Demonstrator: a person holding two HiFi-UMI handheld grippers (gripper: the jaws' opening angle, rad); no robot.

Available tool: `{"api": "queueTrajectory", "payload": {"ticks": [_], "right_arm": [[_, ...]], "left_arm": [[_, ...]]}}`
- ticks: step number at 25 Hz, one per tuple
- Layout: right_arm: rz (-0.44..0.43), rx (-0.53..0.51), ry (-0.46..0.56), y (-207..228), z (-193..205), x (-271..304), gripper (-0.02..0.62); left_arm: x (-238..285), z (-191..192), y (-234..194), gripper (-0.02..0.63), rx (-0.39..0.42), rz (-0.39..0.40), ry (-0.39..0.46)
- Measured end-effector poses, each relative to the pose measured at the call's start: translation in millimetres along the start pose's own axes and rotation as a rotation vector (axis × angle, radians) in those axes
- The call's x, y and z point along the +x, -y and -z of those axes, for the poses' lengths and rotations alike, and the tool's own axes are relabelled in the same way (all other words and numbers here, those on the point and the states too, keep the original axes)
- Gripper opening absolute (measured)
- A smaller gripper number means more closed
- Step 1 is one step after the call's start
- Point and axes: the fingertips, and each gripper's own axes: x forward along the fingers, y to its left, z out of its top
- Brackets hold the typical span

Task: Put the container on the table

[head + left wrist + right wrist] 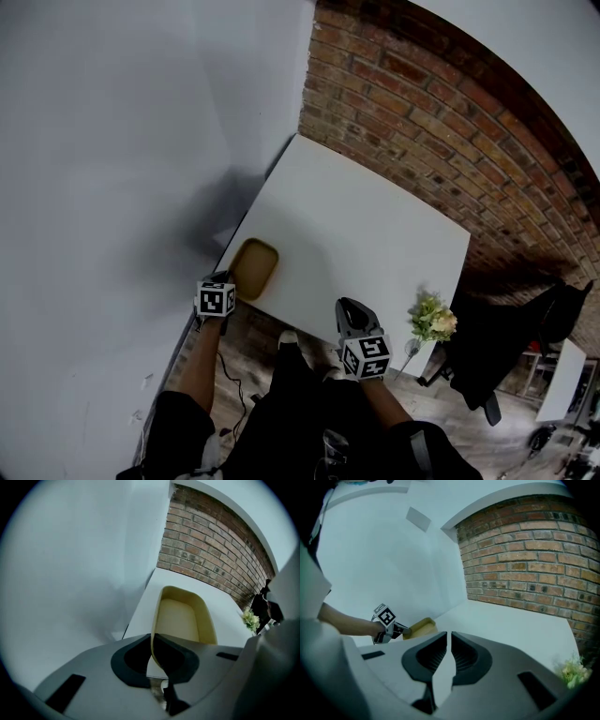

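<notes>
A shallow tan container (255,267) lies at the front left corner of the white table (375,206). My left gripper (228,279) is shut on its near rim. In the left gripper view the jaws pinch that thin rim, and the container (180,616) stretches away over the table (225,620). My right gripper (349,311) hovers at the table's front edge, shut with nothing between its jaws. The right gripper view shows its jaws (449,641) nearly touching, with the container (421,627) and the left gripper (399,631) far off to the left.
A small bunch of pale flowers (433,321) stands at the table's front right corner. A brick wall (450,112) runs behind the table and a white wall (112,169) along its left side. Black furniture (506,347) stands to the right, past the table.
</notes>
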Motion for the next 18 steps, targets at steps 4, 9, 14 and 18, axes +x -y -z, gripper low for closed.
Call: {"api": "queueTrajectory", "payload": {"ticks": [4, 9, 14, 18], "right_arm": [[0.002, 0.005, -0.008, 1.2, 3.3, 3.8, 0.026], [0.003, 0.009, -0.021, 1.8, 6.9, 6.1, 0.025], [0.006, 0.015, -0.029, 4.4, 10.3, 7.5, 0.025], [0.013, 0.022, -0.028, 5.8, 11.7, 8.5, 0.025]], "left_arm": [[7.6, -0.1, -2.4, 0.028, 0.004, -0.006, -0.011], [14.0, 3.3, -6.3, 0.028, -0.004, -0.025, -0.039], [18.9, 4.8, -7.4, 0.028, -0.007, -0.035, -0.058], [22.9, 7.3, -8.2, 0.028, -0.015, -0.036, -0.064]]}}
